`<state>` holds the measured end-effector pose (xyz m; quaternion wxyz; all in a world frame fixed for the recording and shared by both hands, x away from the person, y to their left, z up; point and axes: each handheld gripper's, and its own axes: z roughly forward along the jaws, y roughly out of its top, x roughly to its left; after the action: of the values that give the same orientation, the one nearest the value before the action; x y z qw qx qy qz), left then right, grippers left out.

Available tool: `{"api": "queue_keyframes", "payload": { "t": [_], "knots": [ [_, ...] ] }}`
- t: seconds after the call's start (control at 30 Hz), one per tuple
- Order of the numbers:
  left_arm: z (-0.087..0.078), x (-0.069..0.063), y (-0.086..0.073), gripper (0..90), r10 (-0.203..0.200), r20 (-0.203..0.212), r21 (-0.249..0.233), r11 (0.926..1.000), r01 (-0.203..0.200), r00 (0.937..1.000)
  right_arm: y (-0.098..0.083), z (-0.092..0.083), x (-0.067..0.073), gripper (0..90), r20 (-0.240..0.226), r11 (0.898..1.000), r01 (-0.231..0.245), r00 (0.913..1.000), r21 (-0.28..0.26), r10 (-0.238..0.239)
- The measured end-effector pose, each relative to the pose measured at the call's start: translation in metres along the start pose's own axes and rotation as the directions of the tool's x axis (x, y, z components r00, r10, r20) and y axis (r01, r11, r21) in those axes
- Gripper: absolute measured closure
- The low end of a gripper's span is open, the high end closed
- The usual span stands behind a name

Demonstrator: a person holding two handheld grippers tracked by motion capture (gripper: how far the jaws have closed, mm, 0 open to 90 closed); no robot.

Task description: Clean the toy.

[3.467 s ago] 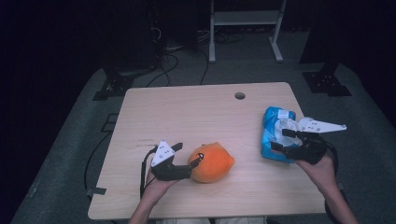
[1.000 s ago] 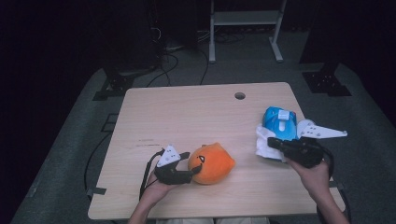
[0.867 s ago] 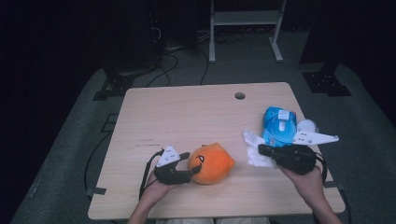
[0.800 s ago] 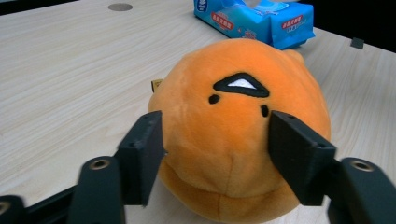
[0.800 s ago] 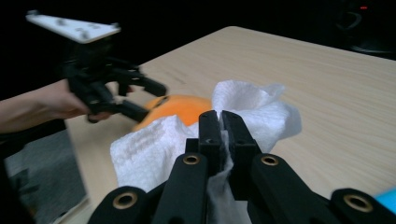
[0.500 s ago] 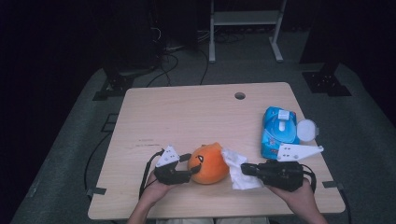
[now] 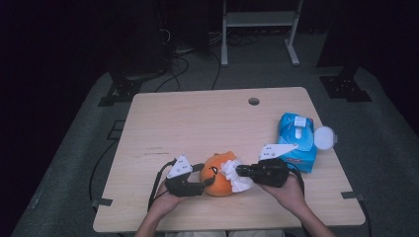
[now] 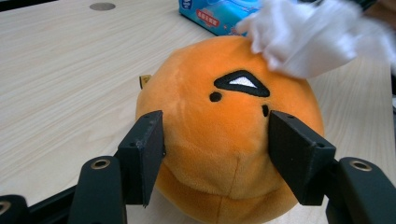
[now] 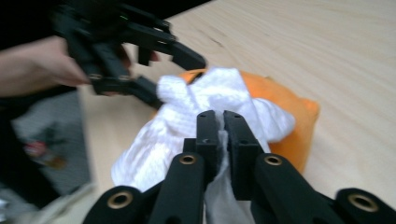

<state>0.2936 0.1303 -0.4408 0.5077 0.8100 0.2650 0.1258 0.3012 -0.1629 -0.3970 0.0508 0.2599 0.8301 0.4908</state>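
plush (image 7: pixel 221 174): orange, round, small black face marks; sits on counter (image 7: pixel 197 123) near front edge, about mid-width. In left gripper view (image 8: pixel 224 135) face looks toward cam, wipe draped on its top right.
wipe (image 7: pixel 238 175): white, crumpled; pressed against plush's right/top side. In right gripper view (image 9: pixel 201 116) it bunches over the orange top.
left gripper (image 7: pixel 207 183): at plush's left side, low on counter, held by L hand (image 7: pixel 165 202). Jaws have just been opening a bit after a squeeze; plush is betw. them. In left gripper view (image 8: pixel 215 154) both pads sit against plush's sides, fabric bulging betw. them, so narrow-ish grip on plush.
right gripper (image 7: pixel 242 171): comes in from the right, roughly level, tips at plush; held by R hand (image 7: pixel 289 190). In right gripper view (image 9: pixel 223 126) jaws closed tight w/ a fold of wipe pinched betw. them.
L vs R: tips face each other across the plush, near but apart; L gripper seen beyond the wipe in right gripper view.
pack (image 7: pixel 298 140): blue wipe pack, flap open on top, at counter's right edge, just behind R hand; clear of plush.
lid (image 7: pixel 324 138): white, round, at pack's right side, over counter edge.
hole (image 7: pixel 254 101): small round one in counter, far side, right of centre.
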Motion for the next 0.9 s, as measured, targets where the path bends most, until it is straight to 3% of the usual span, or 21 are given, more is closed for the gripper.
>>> {"api": "queue_keyframes", "payload": {
  "t": [0.03, 0.17, 0.33, 0.4, 0.6, 0.7, 0.8, 0.9],
  "knots": [
    [0.000, -0.001, 0.000, 37.2, 0.000, 0.001, 0.000, 1.0000, 0.000, 1.0000, 0.001, 0.003, 0.000, 78.5, -0.011, 1.000, 0.002, 0.9999, -0.003, -0.002],
    [0.001, -0.001, -0.001, 35.3, 0.010, 0.029, 0.002, 0.9999, -0.010, 0.9995, 0.000, 0.018, 0.006, 69.7, 0.039, 0.996, 0.087, 0.9954, 0.009, -0.087],
    [0.001, 0.000, -0.004, 33.5, 0.010, 0.062, 0.012, 0.9999, -0.010, 0.9980, -0.004, 0.026, 0.008, 61.4, 0.035, 0.994, 0.109, 0.9934, -0.011, -0.109],
    [0.002, -0.001, -0.005, 30.1, 0.011, 0.095, 0.023, 0.9997, -0.013, 0.9954, -0.007, 0.029, 0.008, 57.1, 0.029, 0.993, 0.115, 0.9930, -0.016, -0.115],
    [0.007, -0.007, -0.005, 19.4, 0.046, 0.136, 0.064, 0.9964, -0.055, 0.9896, -0.017, 0.038, 0.016, 52.8, 0.058, 0.984, 0.172, 0.9837, -0.035, -0.170],
    [0.012, -0.013, -0.004, 17.7, 0.081, 0.114, 0.086, 0.9922, -0.091, 0.9902, -0.016, 0.040, 0.020, 56.0, 0.079, 0.985, 0.174, 0.9819, -0.022, -0.172],
    [0.013, -0.013, -0.004, 18.0, 0.068, 0.106, 0.081, 0.9937, -0.077, 0.9920, -0.016, 0.042, 0.024, 68.7, 0.117, 0.983, 0.185, 0.9759, 0.006, -0.184],
    [0.012, -0.011, -0.005, 20.6, 0.072, 0.097, 0.078, 0.9938, -0.080, 0.9927, -0.018, 0.042, 0.024, 76.7, 0.122, 0.986, 0.165, 0.9789, -0.003, -0.164]
  ]
}}
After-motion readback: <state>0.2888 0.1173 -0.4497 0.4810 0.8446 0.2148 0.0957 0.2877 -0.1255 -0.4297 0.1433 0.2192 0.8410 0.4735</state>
